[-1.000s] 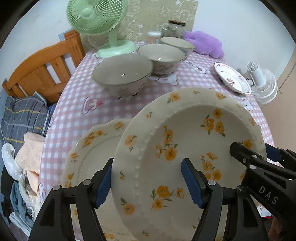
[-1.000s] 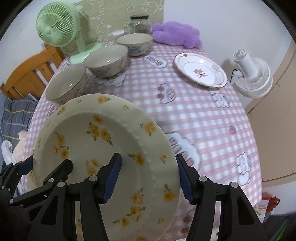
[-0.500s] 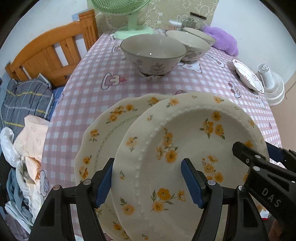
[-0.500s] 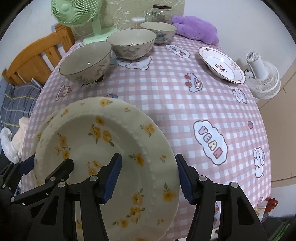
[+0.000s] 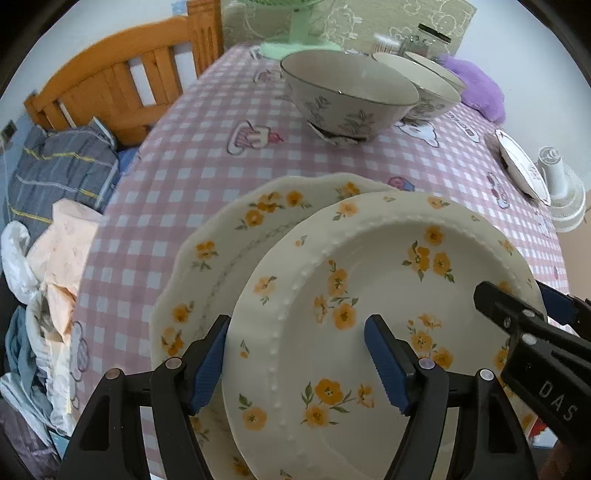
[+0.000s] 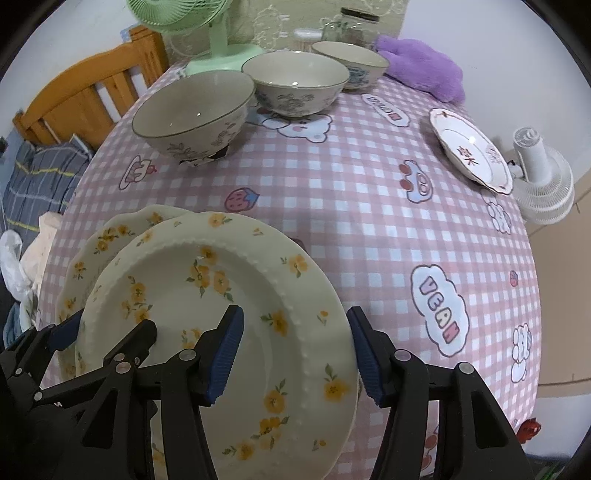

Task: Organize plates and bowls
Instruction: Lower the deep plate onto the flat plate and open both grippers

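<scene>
A cream deep plate with yellow flowers point(image 5: 388, 295) point(image 6: 221, 314) is held between both grippers, low over a larger scalloped flowered plate point(image 5: 236, 236) point(image 6: 110, 232) that lies at the table's near left edge. My left gripper point(image 5: 295, 362) straddles the deep plate's left rim. My right gripper point(image 6: 295, 347) straddles its right rim; its fingers point(image 5: 517, 314) show in the left wrist view. Three floral bowls point(image 6: 195, 110) point(image 6: 295, 81) point(image 6: 351, 62) stand in a row at the back. A small red-trimmed plate point(image 6: 472, 147) lies at the right.
A pink checked tablecloth point(image 6: 369, 221) covers the table. A green fan point(image 6: 218, 48), a glass jar point(image 6: 351, 26) and a purple plush point(image 6: 424, 70) stand at the back. A white fan point(image 6: 543, 184) is off the right edge. A wooden bed frame point(image 5: 110, 85) with clothes is on the left.
Both grippers have moved the deep plate down and toward the near edge, so it now sits low over the scalloped plate. The bowls look farther away.
</scene>
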`<state>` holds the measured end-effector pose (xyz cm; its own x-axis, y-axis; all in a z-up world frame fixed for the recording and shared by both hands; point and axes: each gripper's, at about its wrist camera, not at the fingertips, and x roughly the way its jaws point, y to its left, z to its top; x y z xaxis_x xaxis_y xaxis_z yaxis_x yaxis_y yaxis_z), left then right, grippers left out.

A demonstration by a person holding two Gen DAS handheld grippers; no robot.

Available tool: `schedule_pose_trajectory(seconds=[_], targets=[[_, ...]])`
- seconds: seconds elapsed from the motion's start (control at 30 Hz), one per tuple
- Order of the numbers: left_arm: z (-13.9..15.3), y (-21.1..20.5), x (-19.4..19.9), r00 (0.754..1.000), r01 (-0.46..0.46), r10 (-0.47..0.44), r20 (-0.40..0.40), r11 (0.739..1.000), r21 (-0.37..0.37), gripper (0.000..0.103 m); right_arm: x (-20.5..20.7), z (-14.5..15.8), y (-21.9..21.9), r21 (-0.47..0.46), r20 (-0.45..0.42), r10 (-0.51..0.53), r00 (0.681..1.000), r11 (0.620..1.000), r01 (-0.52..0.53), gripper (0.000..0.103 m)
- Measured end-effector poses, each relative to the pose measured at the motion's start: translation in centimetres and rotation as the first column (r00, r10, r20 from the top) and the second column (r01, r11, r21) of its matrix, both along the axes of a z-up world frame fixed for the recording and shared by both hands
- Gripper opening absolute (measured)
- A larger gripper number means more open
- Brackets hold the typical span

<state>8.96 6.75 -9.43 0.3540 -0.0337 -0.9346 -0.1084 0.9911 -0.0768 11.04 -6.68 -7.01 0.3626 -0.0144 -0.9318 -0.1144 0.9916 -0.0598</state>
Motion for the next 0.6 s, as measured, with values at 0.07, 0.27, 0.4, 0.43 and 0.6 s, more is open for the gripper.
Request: schedule_pose_trajectory(seconds=[0.07,0.27,0.4,0.43,0.6], targets=[[0.01,-0.18,-0.05,1.0,0.006,-0.006,0.01,1.0,0.025,0.075,0.12,-0.33,0.27,-0.004,-0.011,0.008,1.0,1.0,-0.008,0.061],[-0.02,-0.15,0.09,1.0,0.002,-0.003,0.016,0.999,0.041,0.078,0.36,-0.73,0.49,-0.006,-0.017,0.007,1.0,1.0,-0.007,0.061],[-0.08,-0.58,0.32,1.0,0.028,-0.028,0.012,0.998,0.063,0.085,0.18,-0.63,0.56,-0.008,-0.018,0.007,1.0,1.0,-0.007,0.061],[-0.08,-0.64,0.34,0.999,0.034,-0.034,0.01,0.997,0.065,0.086,0.01,-0.52,0.57,-0.009,-0.016,0.009,1.0,1.0,-0.009,0.061],[0.64,-0.64,0.26,0.998,0.058,-0.061,0.031,0.995,0.085,0.086,-0.61,-0.11,-0.3,0.003,-0.013,-0.025,1.0,1.0,0.025,0.061]])
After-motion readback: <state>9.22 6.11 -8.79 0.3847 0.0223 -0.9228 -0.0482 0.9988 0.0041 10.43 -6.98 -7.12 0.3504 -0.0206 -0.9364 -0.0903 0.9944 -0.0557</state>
